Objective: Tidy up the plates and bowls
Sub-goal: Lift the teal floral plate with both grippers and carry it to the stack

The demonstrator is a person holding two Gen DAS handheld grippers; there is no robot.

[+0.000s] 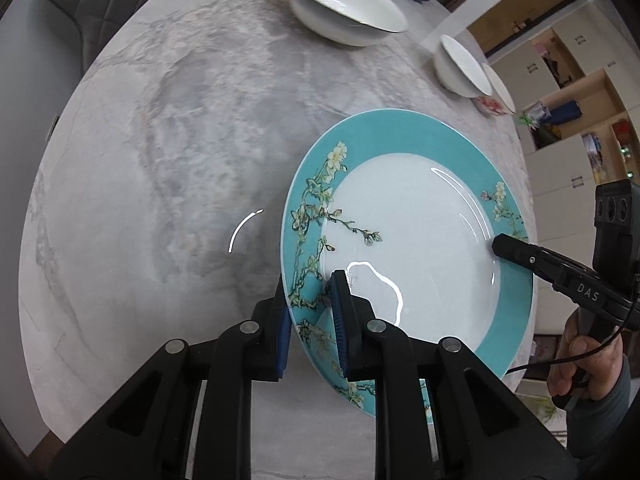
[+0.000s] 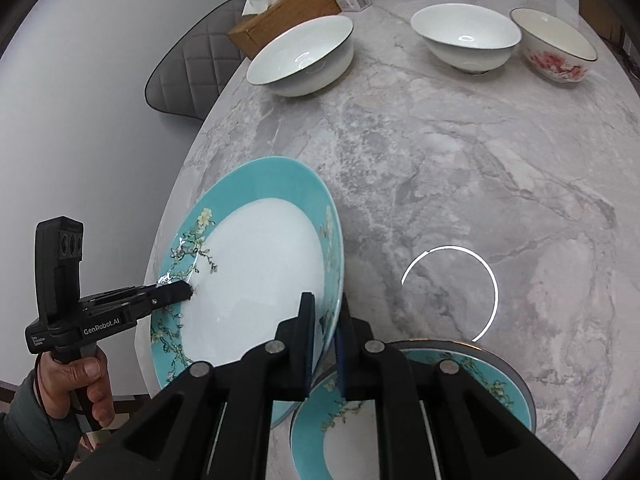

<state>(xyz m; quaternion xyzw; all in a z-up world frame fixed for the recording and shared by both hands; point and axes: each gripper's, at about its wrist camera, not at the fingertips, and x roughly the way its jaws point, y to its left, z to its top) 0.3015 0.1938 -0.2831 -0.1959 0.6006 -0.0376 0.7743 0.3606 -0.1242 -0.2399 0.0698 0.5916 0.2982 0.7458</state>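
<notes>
Grey-veined marble table (image 2: 460, 168), grey quilted chair (image 2: 192, 80), pale wall (image 2: 80, 100), open wooden shelving (image 1: 576, 92)

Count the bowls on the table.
3, all across the far side: plain white bowl by the tissue box, second white bowl, red-flowered bowl rightmost. More may be hidden.

I see the lifted plate (image 1: 420, 216) w/ a teal rim, white centre and cream blossom branches in dark green-brown. A second plate (image 2: 492, 384) on the worktop (image 2: 460, 152) has the same teal and blossom pattern. Worktop is grey-white marble w/ darker veins. Two bowls (image 2: 304, 56) (image 2: 466, 36) are plain white w/ thin dark rims; a third bowl (image 2: 556, 46) is white w/ red-pink blotches. My left gripper (image 1: 310, 320) is black w/ blue pads; the right gripper (image 2: 324, 336) looks the same.
</notes>
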